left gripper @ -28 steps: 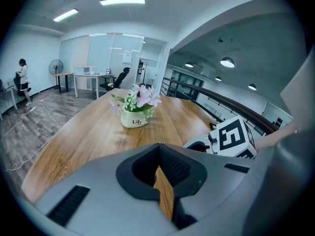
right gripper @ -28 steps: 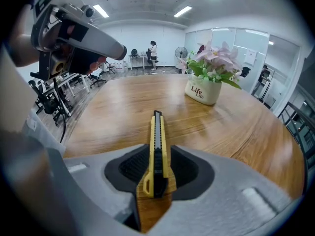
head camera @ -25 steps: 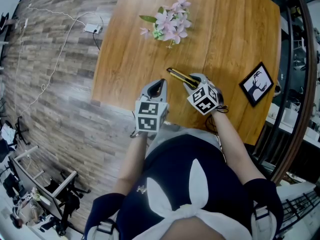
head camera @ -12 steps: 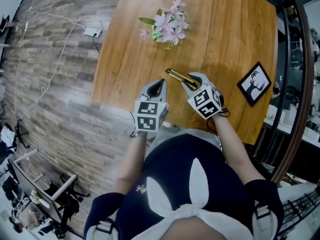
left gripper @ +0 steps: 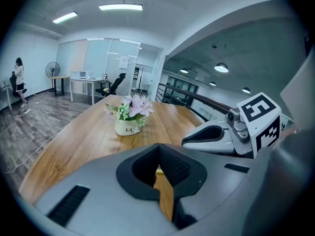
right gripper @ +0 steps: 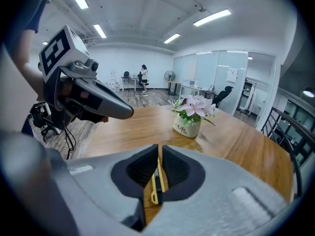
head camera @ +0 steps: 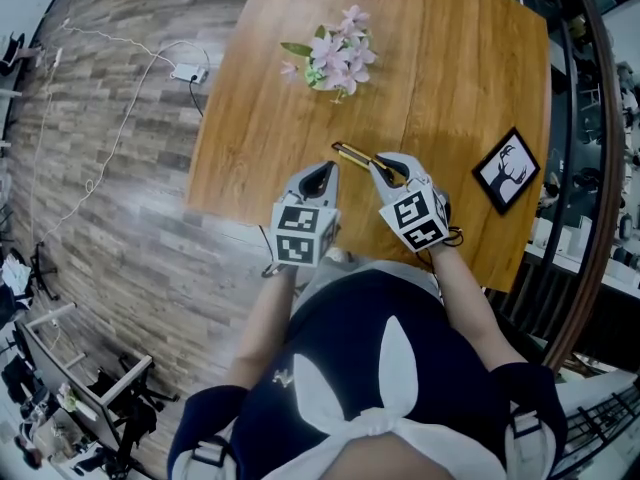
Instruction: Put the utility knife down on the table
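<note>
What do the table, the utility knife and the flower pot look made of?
Table: wood or wood-look veneer, satin; visible grain and a seam. Utility knife: yellow and black body, probably plastic. Flower pot: white, smooth, likely ceramic.

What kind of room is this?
Probably an open office: a desk and swivel chair by glass walls, strip lights overhead, and a big wooden table.

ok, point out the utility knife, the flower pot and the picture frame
utility knife (head camera: 352, 154): head view, middle of its yellow-and-black body.
flower pot (right gripper: 187, 128): right gripper view, white front wall of the pot.
picture frame (head camera: 510, 168): head view, middle of the print inside the black frame.
</note>
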### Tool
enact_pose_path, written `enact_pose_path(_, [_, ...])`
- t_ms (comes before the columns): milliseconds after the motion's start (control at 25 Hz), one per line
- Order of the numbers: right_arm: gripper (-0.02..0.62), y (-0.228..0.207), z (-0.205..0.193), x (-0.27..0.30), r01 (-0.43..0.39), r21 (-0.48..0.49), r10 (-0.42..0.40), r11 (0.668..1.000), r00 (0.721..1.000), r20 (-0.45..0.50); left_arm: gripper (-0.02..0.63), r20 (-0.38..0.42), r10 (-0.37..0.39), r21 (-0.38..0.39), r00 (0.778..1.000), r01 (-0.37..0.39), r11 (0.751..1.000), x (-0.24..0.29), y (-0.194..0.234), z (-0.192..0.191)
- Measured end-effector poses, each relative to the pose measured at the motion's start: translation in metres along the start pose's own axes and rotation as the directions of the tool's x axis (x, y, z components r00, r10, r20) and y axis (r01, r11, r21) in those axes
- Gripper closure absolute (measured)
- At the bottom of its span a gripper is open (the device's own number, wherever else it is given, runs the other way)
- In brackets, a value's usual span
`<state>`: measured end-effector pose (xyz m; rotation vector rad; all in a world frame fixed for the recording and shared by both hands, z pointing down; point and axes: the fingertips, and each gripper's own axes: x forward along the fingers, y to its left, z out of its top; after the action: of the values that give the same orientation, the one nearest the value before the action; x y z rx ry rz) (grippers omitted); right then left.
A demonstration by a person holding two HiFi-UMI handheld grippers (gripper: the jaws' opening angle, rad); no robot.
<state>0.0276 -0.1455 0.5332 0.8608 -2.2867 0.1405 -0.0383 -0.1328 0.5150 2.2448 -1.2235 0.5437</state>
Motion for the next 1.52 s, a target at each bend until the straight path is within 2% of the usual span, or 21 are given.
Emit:
enact_pose_path(80, [0.595,0.001,0.005,-0.006,0.009,0.003,-0.009,1.000,1.000,0.014,0.595,0.005,-0.003,0.002,1.000,0.003,1.000,-0.003,-0.003,0.002])
enact_pose_path(360, [0.597,0.008,0.008,-0.019,0.018,0.027,-0.019,0.999,0.999,0.040,0.595,0.020,-0.009,0.019,1.000,0.008,1.000,-0.011,-0.009,0.006])
enact_pose_path(680, [0.598,0.011,0.015,-0.036,0.028,0.111,-0.041,0.993,0.993,0.113,0.595,0.038,-0.019,0.030,0.999,0.018,0.999,-0.020,-0.015,0.009])
enact_pose_path(1520, [0.598,0.024,0.020,-0.053,0.051,0.128,-0.069,0.990,0.987,0.143,0.595,0.057,-0.037,0.050,0.998,0.034,0.998,-0.036,-0.028,0.009])
